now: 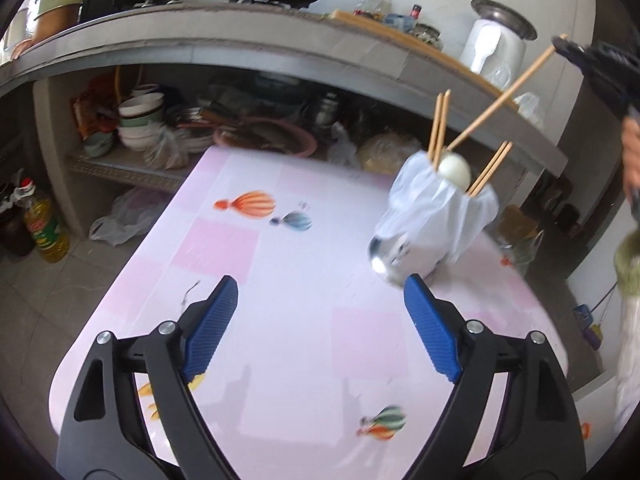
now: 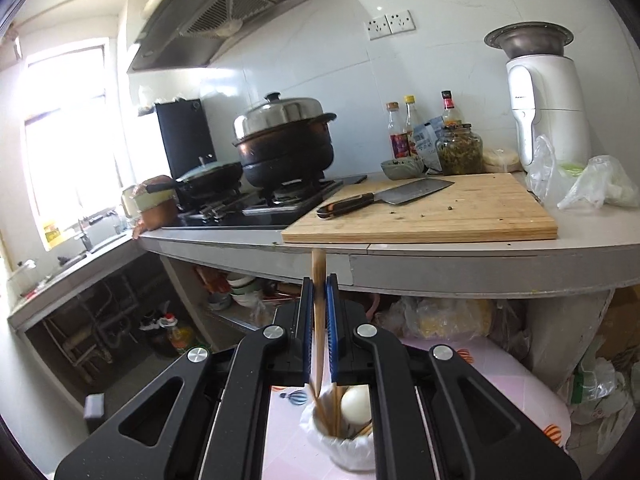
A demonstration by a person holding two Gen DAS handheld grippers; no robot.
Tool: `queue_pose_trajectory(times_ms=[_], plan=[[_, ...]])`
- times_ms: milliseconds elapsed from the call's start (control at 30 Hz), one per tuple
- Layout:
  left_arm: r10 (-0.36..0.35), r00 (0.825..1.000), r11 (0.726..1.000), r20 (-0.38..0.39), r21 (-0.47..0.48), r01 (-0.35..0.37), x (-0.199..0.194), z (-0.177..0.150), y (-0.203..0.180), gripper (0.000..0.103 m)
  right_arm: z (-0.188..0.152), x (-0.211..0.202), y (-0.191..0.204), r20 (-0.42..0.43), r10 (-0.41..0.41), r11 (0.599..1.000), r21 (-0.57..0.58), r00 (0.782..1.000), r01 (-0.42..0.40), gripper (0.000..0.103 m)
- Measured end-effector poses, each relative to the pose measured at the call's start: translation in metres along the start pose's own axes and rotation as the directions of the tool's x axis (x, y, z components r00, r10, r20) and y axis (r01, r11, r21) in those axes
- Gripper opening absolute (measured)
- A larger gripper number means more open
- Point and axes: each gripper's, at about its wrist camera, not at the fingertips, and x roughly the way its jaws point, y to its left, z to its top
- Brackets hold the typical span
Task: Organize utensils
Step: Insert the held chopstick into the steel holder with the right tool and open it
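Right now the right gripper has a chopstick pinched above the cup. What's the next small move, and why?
Probably lower it. The right gripper is shut on the chopstick, whose lower end already sits inside the bag-lined cup. The left gripper is open and empty.

- A home kitchen is showing: a lidded pot [image 2: 286,136] sitting on the gas stove [image 2: 264,204] under a range hood [image 2: 224,16].
- A cleaver [image 2: 384,196] is lying on the cutting board [image 2: 440,216].

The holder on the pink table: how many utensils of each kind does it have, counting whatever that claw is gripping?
Chopsticks standing free in the holder: 4
Chopstick in the right claw: 1
White spoon: 1
Total: 6
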Motion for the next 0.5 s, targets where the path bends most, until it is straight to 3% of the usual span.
queue_pose_trajectory(times_ms=[267,500], plan=[[0.038,0.999,0.998,-0.033,-0.054,-0.040,0.000,-0.021,0.028,0.081,-0.020,0.047,-0.017,-0.092,-0.037,0.999,0.028,0.995,0.039,0.006],[0.037,0.999,0.997,-0.035,-0.068,-0.039,0.001,-0.022,0.032,0.081,-0.033,0.036,-0.017,-0.093,-0.027,0.999,0.041,0.995,0.031,0.006]])
